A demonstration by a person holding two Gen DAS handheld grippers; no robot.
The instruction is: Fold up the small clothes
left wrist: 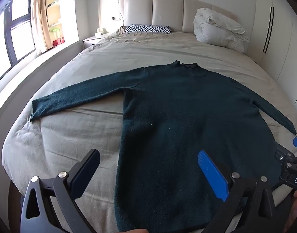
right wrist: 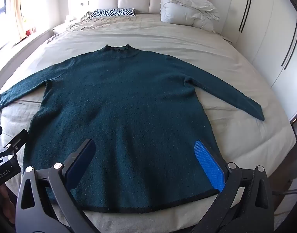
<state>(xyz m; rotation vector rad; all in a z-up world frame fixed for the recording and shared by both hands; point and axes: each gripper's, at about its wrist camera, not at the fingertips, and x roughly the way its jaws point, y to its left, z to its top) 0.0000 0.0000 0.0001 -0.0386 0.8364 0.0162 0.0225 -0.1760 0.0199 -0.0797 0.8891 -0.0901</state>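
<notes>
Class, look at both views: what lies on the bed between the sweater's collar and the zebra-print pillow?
Only bare beige bedsheet, lightly creased, lies between the sweater collar and the zebra-print pillow; both wrist views show it.

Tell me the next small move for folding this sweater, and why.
Probably bring the left gripper out to the left sleeve and pinch its cuff. The sweater lies flat and spread on the bed, both sleeves stretched outward, nothing folded yet. Both the left and the right gripper hang open over the hem, holding nothing, so a sleeve fold seems the natural start.
</notes>
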